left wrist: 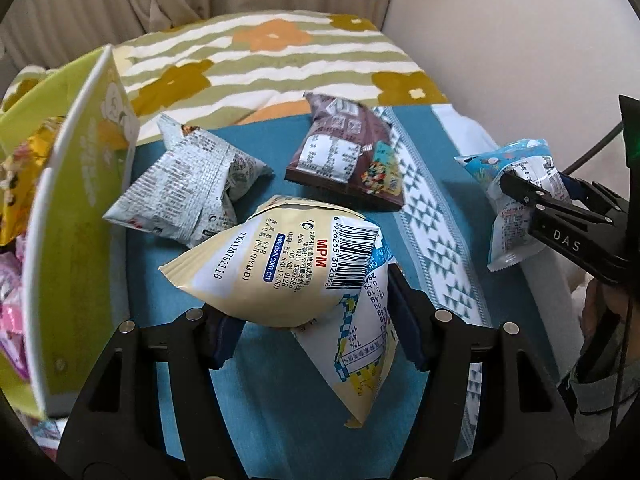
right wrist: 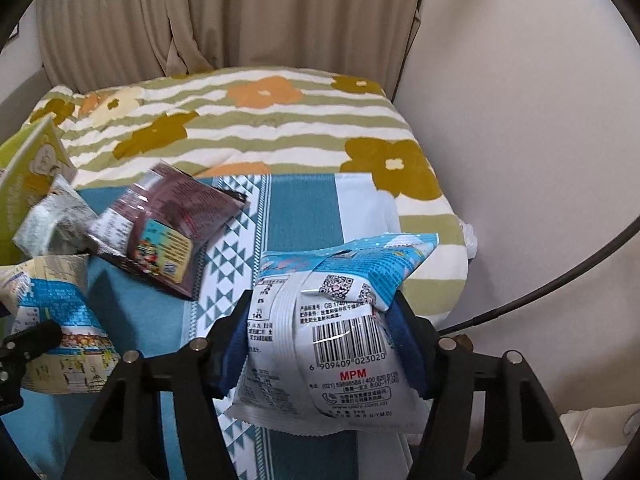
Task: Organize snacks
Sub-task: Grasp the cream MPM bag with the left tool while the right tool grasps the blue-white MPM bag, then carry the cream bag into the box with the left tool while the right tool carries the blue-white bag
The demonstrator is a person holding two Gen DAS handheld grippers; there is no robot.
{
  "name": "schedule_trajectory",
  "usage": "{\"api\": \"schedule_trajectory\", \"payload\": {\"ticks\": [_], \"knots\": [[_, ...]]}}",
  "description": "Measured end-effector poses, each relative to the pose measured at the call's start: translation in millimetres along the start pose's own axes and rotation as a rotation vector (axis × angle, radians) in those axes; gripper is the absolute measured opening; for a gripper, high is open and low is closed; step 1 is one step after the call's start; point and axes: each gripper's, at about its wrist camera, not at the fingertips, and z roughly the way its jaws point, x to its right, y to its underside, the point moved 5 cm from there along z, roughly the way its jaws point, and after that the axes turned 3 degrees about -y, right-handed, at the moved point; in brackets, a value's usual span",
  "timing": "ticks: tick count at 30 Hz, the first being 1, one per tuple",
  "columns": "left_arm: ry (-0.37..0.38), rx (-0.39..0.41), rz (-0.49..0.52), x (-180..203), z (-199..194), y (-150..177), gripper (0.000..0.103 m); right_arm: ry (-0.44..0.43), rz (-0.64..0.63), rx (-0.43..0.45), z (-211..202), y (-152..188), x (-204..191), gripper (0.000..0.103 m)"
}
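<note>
My left gripper (left wrist: 312, 320) is shut on a cream-yellow snack bag (left wrist: 288, 268) and holds it just above the blue cloth (left wrist: 280, 400). My right gripper (right wrist: 320, 344) is shut on a light-blue and white snack bag (right wrist: 340, 320); this bag and gripper also show in the left wrist view (left wrist: 516, 196) at the right. A grey-white bag (left wrist: 188, 184) and a brown bag (left wrist: 344, 152) lie on the cloth beyond the yellow bag. The brown bag (right wrist: 168, 224), grey bag (right wrist: 52, 220) and yellow bag (right wrist: 60, 320) show at the left of the right wrist view.
A green cardboard box (left wrist: 76, 220) stands at the left, with yellow and pink packets (left wrist: 16, 184) inside. A flowered striped quilt (left wrist: 260, 60) lies behind the cloth. Curtains (right wrist: 240, 12) hang at the back and a white wall (right wrist: 520, 120) is on the right.
</note>
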Motion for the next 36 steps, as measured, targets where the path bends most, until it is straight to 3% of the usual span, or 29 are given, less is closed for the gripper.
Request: {"api": "schedule_trajectory", "payload": {"ticks": [8, 14, 24, 36], "knots": [[0.005, 0.110, -0.013, -2, -66, 4, 0.060, -0.063, 0.016, 0.086, -67, 0, -9, 0.057], [-0.037, 0.193, -0.060, -28, -127, 5, 0.060, -0.166, -0.010, 0.170, -122, -6, -35, 0.056], [-0.152, 0.284, -0.150, -129, -199, 2, 0.060, -0.380, -0.056, 0.251, -171, -42, -124, 0.056], [-0.203, 0.235, -0.161, -269, -186, -36, 0.061, -0.497, -0.069, 0.233, -157, -89, -257, 0.056]]}}
